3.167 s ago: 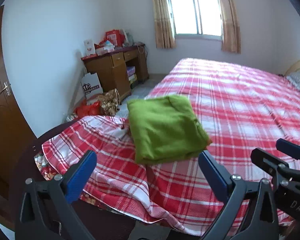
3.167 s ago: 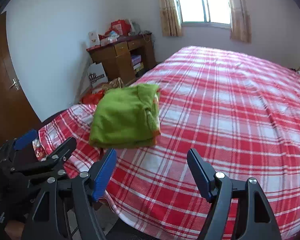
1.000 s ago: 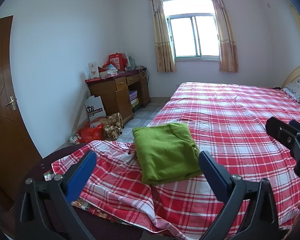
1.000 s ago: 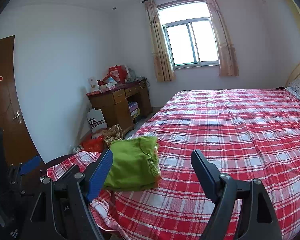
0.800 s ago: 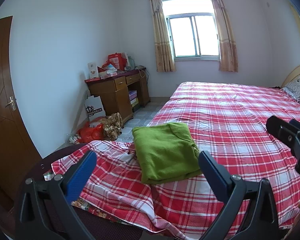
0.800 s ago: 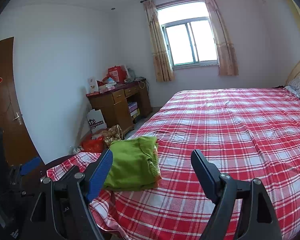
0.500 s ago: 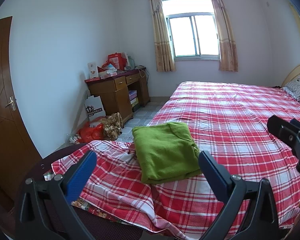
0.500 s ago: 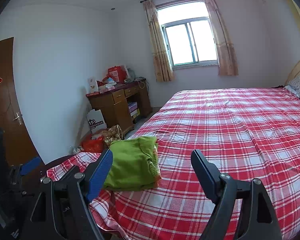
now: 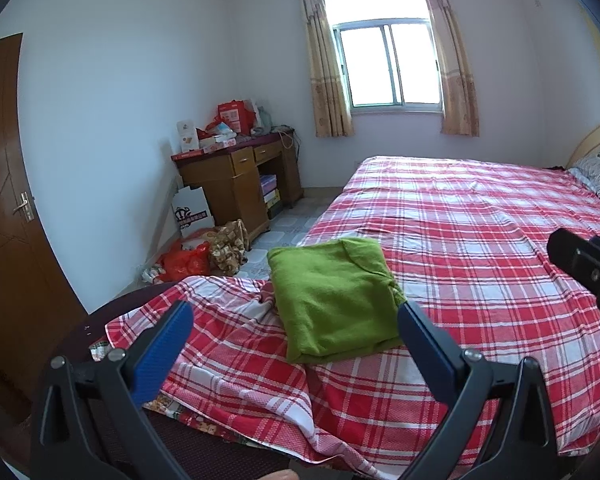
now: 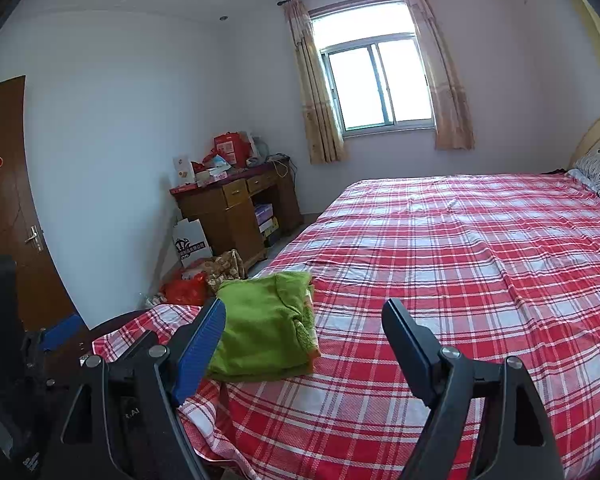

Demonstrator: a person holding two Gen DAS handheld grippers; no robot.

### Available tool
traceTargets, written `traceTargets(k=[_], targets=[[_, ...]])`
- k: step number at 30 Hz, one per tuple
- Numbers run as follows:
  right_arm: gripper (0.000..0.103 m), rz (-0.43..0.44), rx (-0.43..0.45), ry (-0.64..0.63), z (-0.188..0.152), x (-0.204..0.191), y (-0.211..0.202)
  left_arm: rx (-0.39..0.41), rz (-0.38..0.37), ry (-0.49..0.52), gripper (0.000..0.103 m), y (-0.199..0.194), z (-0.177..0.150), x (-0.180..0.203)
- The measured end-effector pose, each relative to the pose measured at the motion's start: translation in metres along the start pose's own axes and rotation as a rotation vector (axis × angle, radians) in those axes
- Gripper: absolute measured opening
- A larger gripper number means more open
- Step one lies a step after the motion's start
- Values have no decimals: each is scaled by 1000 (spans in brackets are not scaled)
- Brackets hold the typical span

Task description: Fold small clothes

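Both claws are off the garment now. Left claw (image 9: 292, 344) sits wide open with nothing between its pads; right claw (image 10: 304, 344) is likewise spread and empty. Compared with a few seconds back, both cameras have pulled up and away: the bed (image 9: 480, 248) filled most of each view then, and now I see the full room, window and ceiling. Over the last second nothing has shifted, so the rig is basically parked.

The green garment (image 9: 332, 296) lies folded into a compact rectangle near the foot corner of the bed, on the red plaid sheet (image 10: 440, 280), in the same spot and shape as before the retreat. From the right wrist view the green garment (image 10: 264, 328) shows stacked layers at its right edge with an orange trim peeking out, slightly uneven but holding.

My read: this item is done, and the pull-back was a release and retreat. I see no other loose clothes on the bed in either view, so it's either end of task or I need to fetch the next piece from off-frame.

One note: the sheet is rucked up beside the fold at the bed's corner. It's not affecting the stack as far as I can tell.
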State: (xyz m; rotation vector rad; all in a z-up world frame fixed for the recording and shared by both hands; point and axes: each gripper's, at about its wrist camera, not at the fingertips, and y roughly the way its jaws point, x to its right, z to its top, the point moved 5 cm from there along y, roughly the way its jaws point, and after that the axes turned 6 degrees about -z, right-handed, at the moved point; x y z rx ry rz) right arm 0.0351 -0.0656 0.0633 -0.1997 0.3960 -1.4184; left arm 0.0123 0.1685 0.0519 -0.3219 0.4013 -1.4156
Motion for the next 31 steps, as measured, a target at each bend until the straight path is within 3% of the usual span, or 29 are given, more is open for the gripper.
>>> traceTargets(k=[31], targets=[[81, 3, -36, 23, -9, 3, 10, -54, -31, 10, 103, 17, -8, 3]])
